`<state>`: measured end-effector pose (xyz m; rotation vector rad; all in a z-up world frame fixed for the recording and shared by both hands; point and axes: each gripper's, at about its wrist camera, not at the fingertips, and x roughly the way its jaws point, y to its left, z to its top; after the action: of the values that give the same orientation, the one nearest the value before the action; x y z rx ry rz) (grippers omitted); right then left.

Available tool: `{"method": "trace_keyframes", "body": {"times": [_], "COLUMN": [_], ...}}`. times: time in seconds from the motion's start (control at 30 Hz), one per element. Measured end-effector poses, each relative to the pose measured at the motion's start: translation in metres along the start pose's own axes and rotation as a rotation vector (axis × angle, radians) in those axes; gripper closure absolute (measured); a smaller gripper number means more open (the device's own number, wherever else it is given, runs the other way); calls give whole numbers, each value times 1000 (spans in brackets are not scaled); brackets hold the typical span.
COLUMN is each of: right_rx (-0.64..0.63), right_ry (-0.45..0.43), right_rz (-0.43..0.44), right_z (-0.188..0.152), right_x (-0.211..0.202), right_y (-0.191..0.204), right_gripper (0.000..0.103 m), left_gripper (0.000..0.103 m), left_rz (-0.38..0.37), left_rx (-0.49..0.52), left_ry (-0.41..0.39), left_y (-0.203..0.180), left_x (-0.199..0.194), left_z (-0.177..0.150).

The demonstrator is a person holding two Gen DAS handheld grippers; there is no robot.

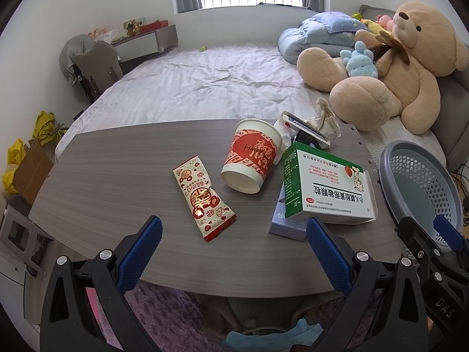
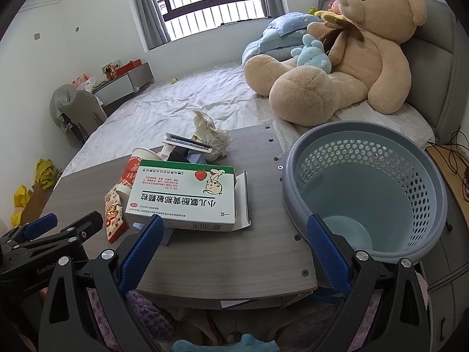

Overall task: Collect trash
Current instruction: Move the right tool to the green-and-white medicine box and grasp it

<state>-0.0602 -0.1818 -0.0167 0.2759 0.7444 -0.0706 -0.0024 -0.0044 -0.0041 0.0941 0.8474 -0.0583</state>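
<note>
On the grey wooden table (image 1: 117, 176) lie a red-and-cream snack wrapper (image 1: 203, 198), a red paper cup (image 1: 250, 157) tipped on its side, and a green-and-white medicine box (image 1: 328, 187). Crumpled paper (image 1: 325, 117) sits at the far edge. A blue perforated basket (image 1: 422, 187) stands at the table's right end. My left gripper (image 1: 234, 221) hovers open at the near edge, just short of the wrapper. My right gripper (image 2: 234, 218) is open and empty between the medicine box (image 2: 184, 196) and the basket (image 2: 293, 158).
A lilac flat box (image 1: 285, 226) lies under the medicine box, and a phone-like flat item (image 1: 304, 126) rests behind the cup. Beyond the table is a bed (image 1: 205, 82) with a large teddy bear (image 1: 404, 67). Yellow bags (image 1: 44, 126) sit on the floor at left.
</note>
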Motion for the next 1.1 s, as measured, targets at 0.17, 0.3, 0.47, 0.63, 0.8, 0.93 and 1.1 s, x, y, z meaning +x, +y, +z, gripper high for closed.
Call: {"method": "trace_keyframes", "body": {"times": [0.17,0.3,0.47,0.63,0.8,0.93,1.1], "right_rx": [-56,-174,-305,-400,-484,-560,-644], "right_ry": [74,109,119,181,223,248,294], "right_rz": [118,158,178,232,311,376,432], "right_z": [4,8,22,39,50,54,57], "right_x": [21,38,60,84,100,105,111], "right_y": [1,13,21,21,22,28,35], "right_gripper": [10,10,10,10,10,10,10], "left_gripper": [6,6,6,6,6,6,6], "left_rz": [20,42,69,106,112,113,125], "left_rx": [-22,-45,-85,-109,-141,-159,-170], "left_ry": [11,32,51,64,84,95,92], "left_y": [9,19,35,48,57,61,64], "left_x": [9,19,29,37,44,49,52], "left_z": [2,3,6,10,12,17,24]}}
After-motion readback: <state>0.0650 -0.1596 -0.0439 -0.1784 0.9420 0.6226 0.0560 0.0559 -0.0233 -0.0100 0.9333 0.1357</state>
